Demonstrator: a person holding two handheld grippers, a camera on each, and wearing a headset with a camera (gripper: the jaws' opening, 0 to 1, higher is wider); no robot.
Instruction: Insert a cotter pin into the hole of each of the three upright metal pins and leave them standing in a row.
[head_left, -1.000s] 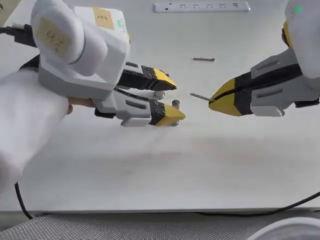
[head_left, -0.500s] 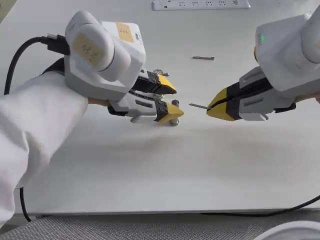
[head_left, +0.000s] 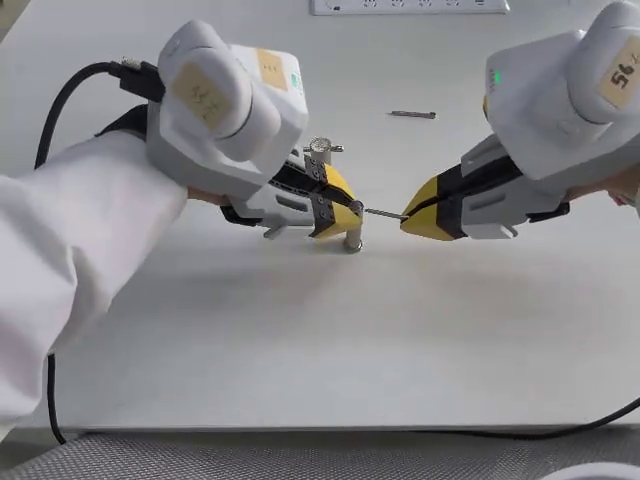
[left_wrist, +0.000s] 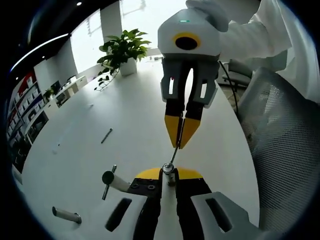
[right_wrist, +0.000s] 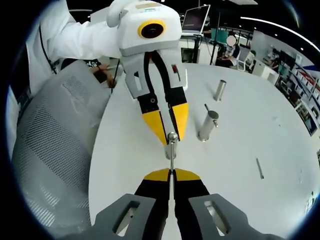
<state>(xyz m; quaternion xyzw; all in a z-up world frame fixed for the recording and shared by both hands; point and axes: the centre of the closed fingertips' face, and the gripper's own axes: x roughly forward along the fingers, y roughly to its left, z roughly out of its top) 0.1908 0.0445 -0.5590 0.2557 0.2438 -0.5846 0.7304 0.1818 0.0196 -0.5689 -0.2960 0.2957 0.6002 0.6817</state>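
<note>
Right gripper (right_wrist: 171, 173): I pinch the cotter pin (head_left: 383, 213), long axis toward 12 o'clock.
Left gripper (head_left: 346, 213): clamps the metal pin (right_wrist: 172, 137), at 12 o'clock, touching the tip.

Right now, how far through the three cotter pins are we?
One done: the first pin already carries a cotter. In hand: left gripper clamps the second pin, right gripper holds a cotter pin at its head. Left: the bare third pin and the spare cotter on the table.
</note>
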